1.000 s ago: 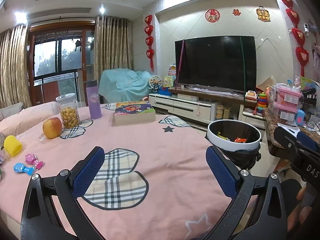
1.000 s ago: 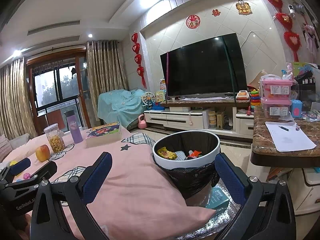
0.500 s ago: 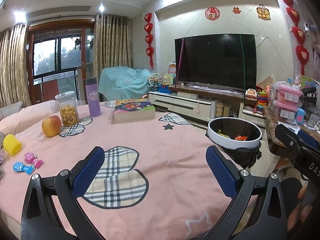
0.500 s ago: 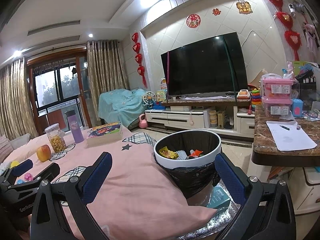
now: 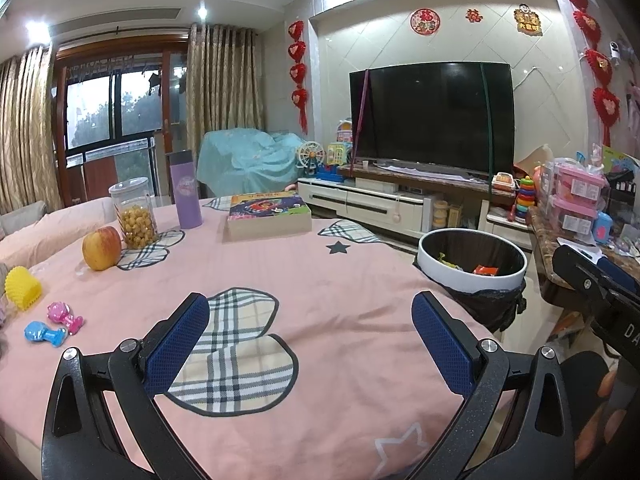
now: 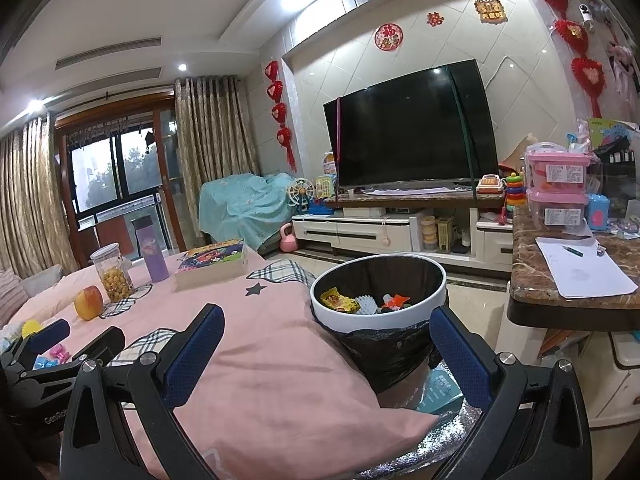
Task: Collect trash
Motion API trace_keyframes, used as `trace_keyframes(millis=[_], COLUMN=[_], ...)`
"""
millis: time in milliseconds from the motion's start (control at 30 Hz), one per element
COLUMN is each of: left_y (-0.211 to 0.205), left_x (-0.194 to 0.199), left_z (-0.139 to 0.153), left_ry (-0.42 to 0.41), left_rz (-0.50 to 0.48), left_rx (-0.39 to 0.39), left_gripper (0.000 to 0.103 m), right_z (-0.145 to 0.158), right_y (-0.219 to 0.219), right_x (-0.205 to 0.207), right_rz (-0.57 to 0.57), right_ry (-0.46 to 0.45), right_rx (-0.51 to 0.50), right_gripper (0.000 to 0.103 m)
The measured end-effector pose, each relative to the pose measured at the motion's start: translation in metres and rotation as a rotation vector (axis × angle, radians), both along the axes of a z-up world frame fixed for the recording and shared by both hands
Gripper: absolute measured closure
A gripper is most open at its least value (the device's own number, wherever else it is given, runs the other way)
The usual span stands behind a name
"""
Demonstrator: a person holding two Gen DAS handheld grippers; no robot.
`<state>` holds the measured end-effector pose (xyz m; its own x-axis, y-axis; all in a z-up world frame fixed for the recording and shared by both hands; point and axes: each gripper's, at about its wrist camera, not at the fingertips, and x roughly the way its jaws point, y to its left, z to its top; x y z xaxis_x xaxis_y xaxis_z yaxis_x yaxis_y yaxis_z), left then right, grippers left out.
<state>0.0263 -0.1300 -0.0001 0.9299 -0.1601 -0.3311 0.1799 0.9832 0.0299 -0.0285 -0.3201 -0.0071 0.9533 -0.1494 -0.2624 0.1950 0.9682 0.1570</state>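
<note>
A white-rimmed trash bin (image 6: 416,314) with a black liner stands at the right edge of the pink-covered table (image 5: 320,280). Inside it lie several wrappers (image 6: 340,302) in yellow, white and red. The bin also shows in the left wrist view (image 5: 472,276). My left gripper (image 5: 310,312) is open and empty above the plaid heart pattern. My right gripper (image 6: 326,320) is open and empty, held just in front of the bin. The left gripper also shows at the lower left of the right wrist view (image 6: 60,344).
On the table stand an apple (image 5: 101,248), a snack jar (image 5: 133,214), a purple bottle (image 5: 185,196), a book box (image 5: 268,216), a yellow toy (image 5: 22,288) and small pink and blue toys (image 5: 52,324). A marble counter (image 6: 572,276) with paper is right.
Both views have risen and tilted slightly, so the bin sits a little lower in frame. Both grippers stay open and empty.
</note>
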Motion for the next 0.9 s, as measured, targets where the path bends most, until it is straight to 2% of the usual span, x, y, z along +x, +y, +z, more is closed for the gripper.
trace_keyframes(millis=[900], left_y=[-0.0027], left_x=[0.0003], left_z=[-0.0017], left_ry=[0.001], left_rz=[-0.005], left_rx=[0.006], left_gripper=[0.000], right_z=[0.0011], right_y=[-0.0035], right_x=[-0.0013], right_rz=[0.001], right_ry=[0.002], right_rx=[0.014], right_gripper=[0.000])
